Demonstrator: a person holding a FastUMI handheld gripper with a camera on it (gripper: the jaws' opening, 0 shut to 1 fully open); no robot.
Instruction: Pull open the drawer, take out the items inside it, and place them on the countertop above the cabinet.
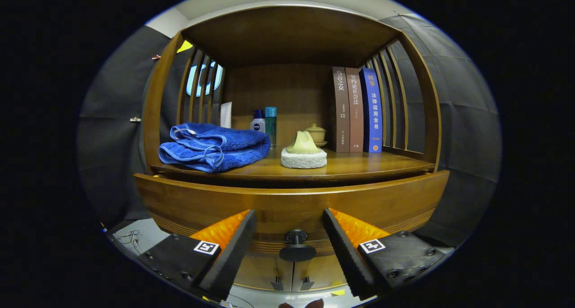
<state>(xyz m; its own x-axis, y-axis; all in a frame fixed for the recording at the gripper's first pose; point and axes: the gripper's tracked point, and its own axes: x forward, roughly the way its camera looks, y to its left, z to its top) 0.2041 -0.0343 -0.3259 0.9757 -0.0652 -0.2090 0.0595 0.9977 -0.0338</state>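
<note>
Gripper [289, 249]: level, aimed straight at the cabinet front; fingers spread wide, grasping nothing.
Drawer knob [297, 246]: between the fingers, untouched.
Drawer [287, 207]: front slightly out under the worktop [359, 166].
Worktop load: folded blue towel [215, 146], bottles, sponge, three books.

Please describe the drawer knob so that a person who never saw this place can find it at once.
Find the brown wooden cabinet with its open shelf. Below the shelf runs the curved wooden drawer front. At its lower middle, between the fingers of the open gripper, sits the small dark round knob, the only dark fitting on that wood.
</note>
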